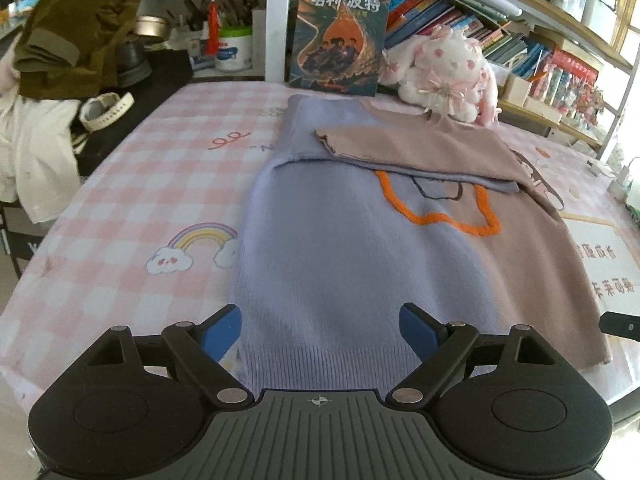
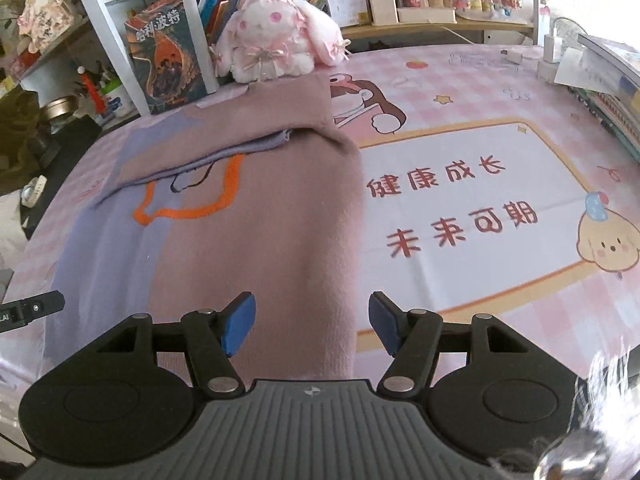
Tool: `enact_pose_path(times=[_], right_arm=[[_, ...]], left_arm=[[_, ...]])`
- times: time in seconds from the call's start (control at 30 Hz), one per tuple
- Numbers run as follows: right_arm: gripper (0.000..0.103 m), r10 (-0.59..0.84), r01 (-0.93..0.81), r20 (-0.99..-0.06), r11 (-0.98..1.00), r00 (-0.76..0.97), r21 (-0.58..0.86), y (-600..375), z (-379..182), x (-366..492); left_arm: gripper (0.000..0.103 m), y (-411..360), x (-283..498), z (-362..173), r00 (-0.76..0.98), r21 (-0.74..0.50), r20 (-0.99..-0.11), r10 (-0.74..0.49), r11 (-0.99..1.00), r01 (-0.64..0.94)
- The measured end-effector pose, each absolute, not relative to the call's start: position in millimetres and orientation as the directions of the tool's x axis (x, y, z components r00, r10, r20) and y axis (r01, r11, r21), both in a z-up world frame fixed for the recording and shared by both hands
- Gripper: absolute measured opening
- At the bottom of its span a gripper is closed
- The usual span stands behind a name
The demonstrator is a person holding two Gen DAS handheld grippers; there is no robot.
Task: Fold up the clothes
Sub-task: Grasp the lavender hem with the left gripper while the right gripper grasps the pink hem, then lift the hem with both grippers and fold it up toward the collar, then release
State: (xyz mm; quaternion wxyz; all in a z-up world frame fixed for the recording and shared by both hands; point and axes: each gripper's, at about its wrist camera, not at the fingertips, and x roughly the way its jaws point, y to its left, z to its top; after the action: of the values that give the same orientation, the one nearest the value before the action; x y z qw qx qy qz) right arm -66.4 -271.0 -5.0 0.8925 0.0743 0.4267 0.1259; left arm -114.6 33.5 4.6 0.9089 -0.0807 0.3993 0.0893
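A knit sweater, lilac (image 1: 340, 248) on its left half and dusty pink (image 2: 260, 232) on its right, lies flat on the pink checked table. Both sleeves are folded across its chest over an orange outline motif (image 1: 440, 216). My left gripper (image 1: 320, 332) is open and empty, its blue pads either side of the lilac hem. My right gripper (image 2: 312, 320) is open and empty, its pads straddling the pink right edge near the hem.
A Harry Potter book (image 1: 340, 36) and a pink-white plush rabbit (image 1: 444, 72) stand behind the sweater. An olive garment (image 1: 76, 32), white cloth and a watch (image 1: 104, 110) lie at the left. Books (image 2: 612, 92) and chargers sit at the right edge.
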Motion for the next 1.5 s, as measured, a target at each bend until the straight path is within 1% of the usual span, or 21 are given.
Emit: enact_pose_path(times=[0.27, 0.33, 0.37, 0.43, 0.47, 0.57, 0.6, 0.73, 0.87, 0.9, 0.93, 0.97, 1.0, 1.03, 1.07, 1.17, 1.27, 1.33, 1.4, 1.47, 1.5], right_arm=[[0.061, 0.341, -0.176, -0.752, 0.939, 0.564, 0.294, -288, -15, -87], [0.06, 0.346, -0.17, -0.754, 0.937, 0.558, 0.304, -291, -18, -90], [0.057, 0.347, -0.166, -0.758, 0.937, 0.552, 0.308, -292, -20, -91], [0.047, 0.342, -0.16, -0.767, 0.939, 0.543, 0.306, -292, -24, -91], [0.046, 0.339, -0.156, -0.769, 0.94, 0.542, 0.304, -293, -25, -89], [0.044, 0.339, -0.139, -0.768, 0.939, 0.544, 0.316, -294, -25, -83], [0.044, 0.342, -0.131, -0.765, 0.936, 0.545, 0.325, -294, -25, -80], [0.042, 0.339, -0.11, -0.768, 0.936, 0.544, 0.335, -292, -26, -69], [0.035, 0.332, -0.106, -0.771, 0.938, 0.543, 0.329, -287, -26, -61], [0.03, 0.327, -0.106, -0.773, 0.941, 0.544, 0.323, -285, -26, -60], [0.025, 0.319, -0.104, -0.775, 0.943, 0.545, 0.315, -284, -26, -58], [0.023, 0.309, -0.099, -0.777, 0.947, 0.548, 0.307, -283, -27, -57], [0.02, 0.303, -0.094, -0.778, 0.948, 0.55, 0.303, -282, -27, -55], [0.016, 0.3, -0.087, -0.779, 0.949, 0.551, 0.303, -281, -27, -54], [0.015, 0.299, -0.082, -0.78, 0.948, 0.55, 0.306, -280, -28, -52], [0.011, 0.306, -0.074, -0.774, 0.944, 0.554, 0.32, -278, -25, -50], [0.011, 0.394, -0.143, -0.71, 0.91, 0.583, 0.388, -274, -10, -53], [0.011, 0.462, -0.207, -0.664, 0.88, 0.588, 0.428, -271, 0, -54], [0.011, 0.469, -0.201, -0.673, 0.875, 0.572, 0.44, -268, 0, -48], [0.015, 0.469, -0.17, -0.693, 0.873, 0.548, 0.457, -269, -6, -41], [0.017, 0.471, -0.16, -0.697, 0.871, 0.541, 0.465, -270, -9, -39]], left_arm=[[0.086, 33, -142, 4, 0.669, -0.079, -0.729, 0.145, 0.953, -0.293], [0.082, 39, -145, 3, 0.664, -0.08, -0.729, 0.168, 0.942, -0.327], [0.081, 44, -145, 2, 0.659, -0.093, -0.732, 0.172, 0.934, -0.346], [0.073, 54, -144, 0, 0.648, -0.122, -0.742, 0.17, 0.917, -0.381], [0.066, 60, -142, -2, 0.643, -0.136, -0.748, 0.165, 0.909, -0.393], [0.057, 75, -136, -8, 0.624, -0.167, -0.767, 0.148, 0.894, -0.416], [0.051, 79, -133, -11, 0.617, -0.178, -0.775, 0.136, 0.889, -0.421], [0.046, 86, -124, -21, 0.603, -0.216, -0.792, 0.095, 0.88, -0.422], [0.041, 89, -114, -22, 0.61, -0.225, -0.787, 0.093, 0.877, -0.424], [0.036, 90, -112, -22, 0.61, -0.231, -0.787, 0.091, 0.874, -0.427], [0.028, 92, -109, -23, 0.61, -0.238, -0.788, 0.085, 0.871, -0.429], [0.023, 93, -106, -23, 0.609, -0.246, -0.789, 0.077, 0.869, -0.429], [0.013, 93, -104, -23, 0.607, -0.254, -0.791, 0.068, 0.867, -0.428], [0.006, 93, -102, -23, 0.604, -0.257, -0.794, 0.063, 0.867, -0.427], [0.004, 93, -101, -22, 0.606, -0.26, -0.793, 0.06, 0.866, -0.427], [0.004, 88, -102, -11, 0.638, -0.291, -0.769, 0.042, 0.865, -0.408], [0.005, 71, -106, 9, 0.717, -0.309, -0.697, -0.005, 0.904, -0.294], [0.009, 64, -100, 8, 0.695, -0.273, -0.719, -0.011, 0.924, -0.268], [0.01, 65, -95, 0, 0.658, -0.259, -0.753, -0.008, 0.923, -0.286], [0.018, 71, -95, -8, 0.626, -0.28, -0.78, -0.018, 0.904, -0.323], [0.029, 74, -94, -12, 0.61, -0.29, -0.792, -0.023, 0.894, -0.342]])
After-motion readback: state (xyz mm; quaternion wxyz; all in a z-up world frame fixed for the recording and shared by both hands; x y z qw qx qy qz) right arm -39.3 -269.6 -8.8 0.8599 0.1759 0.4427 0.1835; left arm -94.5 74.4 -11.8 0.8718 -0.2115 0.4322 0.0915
